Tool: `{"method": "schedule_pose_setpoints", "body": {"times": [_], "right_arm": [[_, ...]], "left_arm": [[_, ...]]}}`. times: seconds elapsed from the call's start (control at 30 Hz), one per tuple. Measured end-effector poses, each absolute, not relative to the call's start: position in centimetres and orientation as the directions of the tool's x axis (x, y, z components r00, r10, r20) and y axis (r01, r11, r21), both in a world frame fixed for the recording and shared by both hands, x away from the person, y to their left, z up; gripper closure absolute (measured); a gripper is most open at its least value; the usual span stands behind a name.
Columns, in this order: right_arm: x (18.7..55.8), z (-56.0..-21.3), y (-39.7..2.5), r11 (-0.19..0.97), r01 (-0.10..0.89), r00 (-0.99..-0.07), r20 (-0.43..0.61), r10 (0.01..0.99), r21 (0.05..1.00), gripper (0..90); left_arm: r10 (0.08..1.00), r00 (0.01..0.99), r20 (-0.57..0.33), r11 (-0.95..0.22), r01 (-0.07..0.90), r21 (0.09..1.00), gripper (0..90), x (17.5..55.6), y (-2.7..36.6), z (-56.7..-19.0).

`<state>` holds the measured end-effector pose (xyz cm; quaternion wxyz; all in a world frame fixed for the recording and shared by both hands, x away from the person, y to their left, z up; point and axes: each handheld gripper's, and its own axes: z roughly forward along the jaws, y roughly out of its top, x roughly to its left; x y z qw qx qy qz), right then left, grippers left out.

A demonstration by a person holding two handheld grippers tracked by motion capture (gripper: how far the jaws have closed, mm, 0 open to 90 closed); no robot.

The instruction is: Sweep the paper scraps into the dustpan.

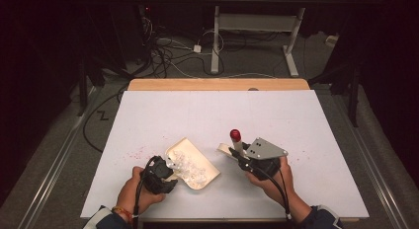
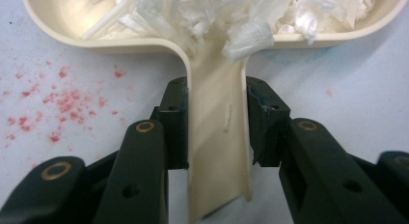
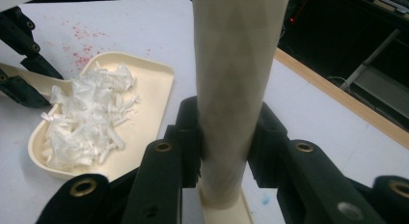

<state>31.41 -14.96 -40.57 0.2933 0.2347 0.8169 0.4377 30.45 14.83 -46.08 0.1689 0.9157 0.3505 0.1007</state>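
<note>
A cream dustpan [image 1: 181, 144] lies near the table's front, left of centre, heaped with white shreds [image 1: 191, 169]. My left gripper [image 1: 168, 169] is shut on the dustpan's flat handle [image 2: 217, 137], a jaw pressed to each side, with the shreds [image 2: 193, 11] just beyond. My right gripper [image 1: 242, 157] is shut on the cream handle [image 3: 236, 64] of a brush [image 1: 237, 142], which stands roughly upright with its red tip [image 1: 235, 135] on top. In the right gripper view the dustpan [image 3: 149, 89] and its shreds [image 3: 87, 118] lie to the left.
A white sheet [image 1: 296, 120] covers the table, whose wooden far edge [image 1: 217, 84] shows beyond it. Red specks [image 1: 136, 152] dot the sheet left of the dustpan, and show again as red specks [image 2: 62, 103] beside my left jaw. Cables and a desk frame [image 1: 215, 41] stand on the floor behind.
</note>
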Motion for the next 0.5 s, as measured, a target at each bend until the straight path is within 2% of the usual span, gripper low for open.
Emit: {"method": "schedule_pose_setpoints", "body": {"times": [0.3,0.37,0.5], "right_arm": [[31.6,-40.9,-14.2,0.444,0.132,-0.709,-0.229,0.667,0.886,71.0],[31.6,-40.9,-13.9,0.451,0.116,-0.725,-0.235,0.648,0.885,71.1],[31.4,-40.9,-13.6,0.404,0.121,-0.786,-0.161,0.597,0.907,71.1]], "left_arm": [[0.678,0.734,0.04,-0.689,0.615,0.384,63.1,30.7,15.1,-46.1],[0.677,0.735,0.038,-0.689,0.615,0.383,63.1,30.7,15.1,-46.1],[0.677,0.735,0.037,-0.69,0.615,0.382,63.1,30.7,15.1,-46.1]]}}
